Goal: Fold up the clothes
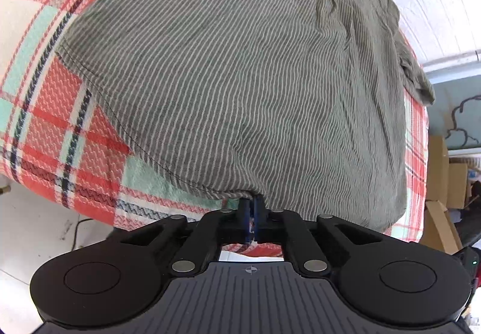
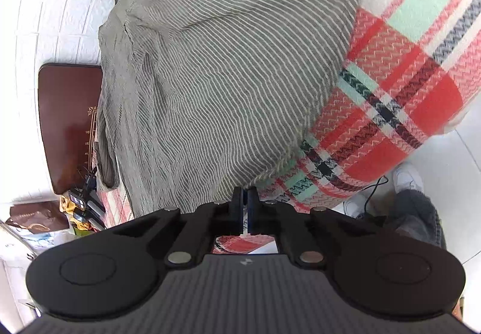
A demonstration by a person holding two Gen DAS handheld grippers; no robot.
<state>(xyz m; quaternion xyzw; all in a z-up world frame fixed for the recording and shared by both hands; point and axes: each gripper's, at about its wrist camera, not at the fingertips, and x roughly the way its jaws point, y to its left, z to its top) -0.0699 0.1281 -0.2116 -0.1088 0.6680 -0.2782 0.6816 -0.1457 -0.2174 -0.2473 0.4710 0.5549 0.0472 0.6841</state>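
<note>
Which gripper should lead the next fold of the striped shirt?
Probably left. The left gripper is shut on the striped shirt at its hem, cloth bunched between the jaws. The right gripper is shut at the near edge too, but its bite looks less certain.

Left gripper [image 1: 252, 201]: a matte black body with a ribbed grey plate at the centre, stamped with a small round crosshair mark. 2 broad rounded lobes flank it, each bearing a raised disc. 4 black link arms run forward, pinned with silver round fasteners, to 2 narrow black fingers faced with blue pads [image 1: 247, 214]. A small green light glows at the far right edge of the housing.

Right gripper [image 2: 244, 198]: the same black build, ribbed plate and silver pins, its mark a small pale emblem.

Below it in the right wrist view, the person wears grey trousers [image 2: 415, 214] and white shoes [image 2: 407, 176].
</note>
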